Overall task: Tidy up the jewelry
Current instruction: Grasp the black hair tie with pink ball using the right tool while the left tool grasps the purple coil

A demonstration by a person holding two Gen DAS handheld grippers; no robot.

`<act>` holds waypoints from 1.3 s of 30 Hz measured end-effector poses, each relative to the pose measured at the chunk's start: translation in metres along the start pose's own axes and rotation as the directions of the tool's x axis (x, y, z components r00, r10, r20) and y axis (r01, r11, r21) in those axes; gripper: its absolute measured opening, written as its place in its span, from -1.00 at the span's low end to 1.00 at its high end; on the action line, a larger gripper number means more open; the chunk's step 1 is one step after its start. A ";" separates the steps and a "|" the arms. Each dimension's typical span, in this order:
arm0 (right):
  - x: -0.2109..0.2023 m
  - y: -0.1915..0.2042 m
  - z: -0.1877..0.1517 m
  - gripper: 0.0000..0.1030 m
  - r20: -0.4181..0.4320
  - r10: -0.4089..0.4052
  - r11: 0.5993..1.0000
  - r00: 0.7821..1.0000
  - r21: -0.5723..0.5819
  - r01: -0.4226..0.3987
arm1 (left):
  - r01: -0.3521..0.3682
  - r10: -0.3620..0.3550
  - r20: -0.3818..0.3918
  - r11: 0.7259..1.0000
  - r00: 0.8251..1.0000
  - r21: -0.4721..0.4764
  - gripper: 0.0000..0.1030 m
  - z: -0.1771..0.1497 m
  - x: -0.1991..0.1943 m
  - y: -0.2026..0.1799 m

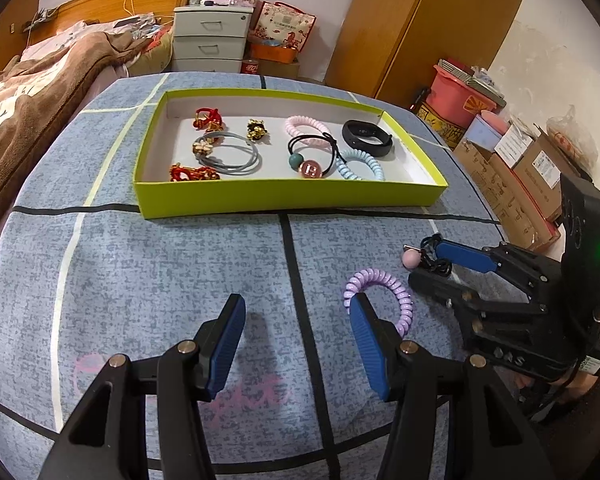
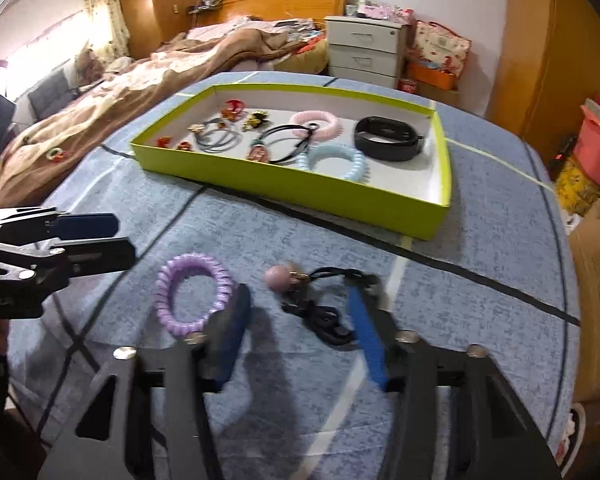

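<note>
A shallow lime-green cardboard tray (image 1: 284, 200) with a white floor is seen lying towards the far edge of a blue mottled bedcover (image 1: 160, 272) crossed by black and pale lines. Inside the tray, a matte black rubber wristband (image 1: 367, 138) is placed near its far right corner, with a pink coiled plastic hair tie (image 1: 306, 126) beside it and a pale-blue coiled tie (image 1: 360, 165) at the near wall. A grey elastic loop (image 1: 230, 156) and red-and-gold knotted ornaments (image 1: 194, 173) are gathered at the tray's left end.

Outside the tray, near the cover's near right edge, a glossy lilac spiral hair tie (image 2: 194, 296) is laid flat. Just beside it, a black cord hair tie with a round pink bead (image 2: 312, 300) is found.

The right gripper (image 2: 300, 312) is lowered over that black cord; its blue ribbed pads are set partly apart, with the cord between them, though whether it is pinched cannot be told through the blur. The left gripper (image 1: 296, 320) is held wide open, nothing gripped, one pad overlapping the lilac coil in view.

Beyond, a rumpled brown blanket (image 1: 40, 92), a white three-drawer cabinet (image 1: 210, 38) and a wooden wardrobe (image 1: 420, 20) are visible.
</note>
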State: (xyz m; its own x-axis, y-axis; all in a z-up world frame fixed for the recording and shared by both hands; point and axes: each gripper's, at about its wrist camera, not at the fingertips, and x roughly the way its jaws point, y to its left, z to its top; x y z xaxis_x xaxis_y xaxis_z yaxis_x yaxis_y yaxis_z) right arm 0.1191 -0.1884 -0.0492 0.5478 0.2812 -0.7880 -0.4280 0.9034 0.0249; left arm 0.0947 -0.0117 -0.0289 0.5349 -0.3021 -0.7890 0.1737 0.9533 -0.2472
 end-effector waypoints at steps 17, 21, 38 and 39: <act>-0.024 -0.027 -0.011 -0.77 0.041 -0.044 0.993 0.998 0.114 0.039 | -0.061 0.063 -0.012 0.990 0.998 0.124 0.06 -0.004 0.022 -0.038; -0.031 -0.028 -0.014 -0.77 0.055 -0.046 0.991 0.997 0.125 0.039 | -0.131 0.132 0.005 0.976 0.991 0.174 -0.03 -0.005 0.027 -0.045; -0.042 -0.025 -0.020 -0.77 0.078 -0.054 0.989 0.996 0.145 0.042 | -0.123 0.121 0.021 0.975 0.992 0.188 -0.79 -0.009 0.016 -0.049; -0.042 -0.025 -0.020 -0.77 0.080 -0.052 0.988 0.995 0.147 0.040 | -0.123 0.120 0.029 0.975 0.992 0.183 -0.79 -0.009 0.014 -0.048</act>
State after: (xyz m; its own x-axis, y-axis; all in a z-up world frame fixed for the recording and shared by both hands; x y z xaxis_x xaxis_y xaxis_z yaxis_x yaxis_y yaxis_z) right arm 0.0925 -0.2293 -0.0292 0.6248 0.2588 -0.7366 -0.2959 0.9516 0.0833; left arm 0.0863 -0.0619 -0.0327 0.5753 -0.1857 -0.7966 0.2552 0.9660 -0.0409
